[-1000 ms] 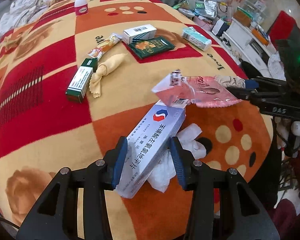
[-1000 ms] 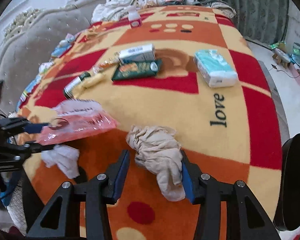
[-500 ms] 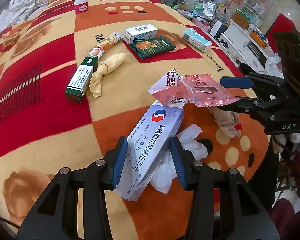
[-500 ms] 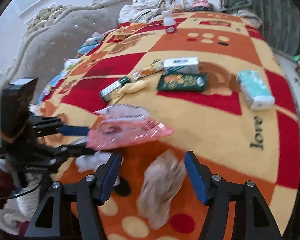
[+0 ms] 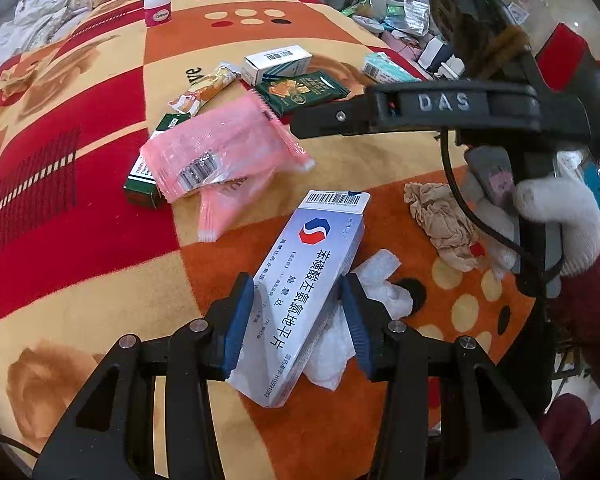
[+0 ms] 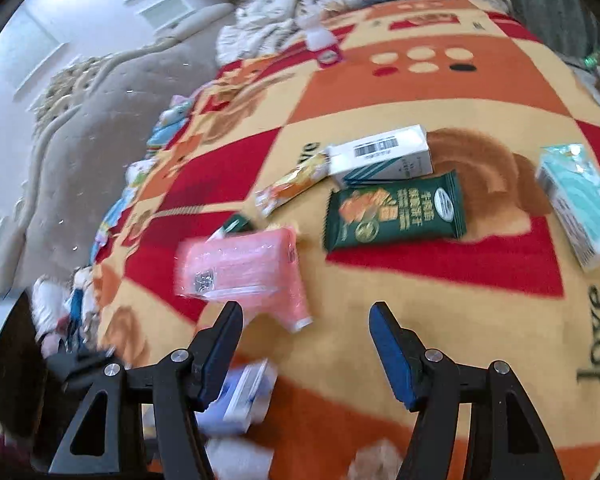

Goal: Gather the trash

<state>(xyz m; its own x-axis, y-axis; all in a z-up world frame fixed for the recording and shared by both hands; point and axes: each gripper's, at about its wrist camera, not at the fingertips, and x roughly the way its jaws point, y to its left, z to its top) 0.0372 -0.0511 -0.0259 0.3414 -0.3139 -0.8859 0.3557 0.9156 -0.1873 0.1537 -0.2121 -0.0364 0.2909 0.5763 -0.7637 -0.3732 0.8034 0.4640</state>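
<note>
While my left gripper (image 5: pixel 296 316) clamps one white-blue box (image 5: pixel 304 300), my right gripper (image 6: pixel 306 354) gapes empty over bare blanket (image 6: pixel 380 320), one pink wrapper (image 6: pixel 244 272) lying just ahead; two crumpled tissues (image 5: pixel 440 224) sit near the bed's edge.

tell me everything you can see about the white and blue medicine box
The medicine box is a long, flat carton of glossy card, white shading to pale blue, with a red-and-blue emblem, dark blue Chinese print down its face and a barcode on the far end flap. It is tilted, near end raised, clamped between the blue pads of the left hand-held gripper. Crumpled white tissue lies under and beside it on the patterned blanket.
</note>
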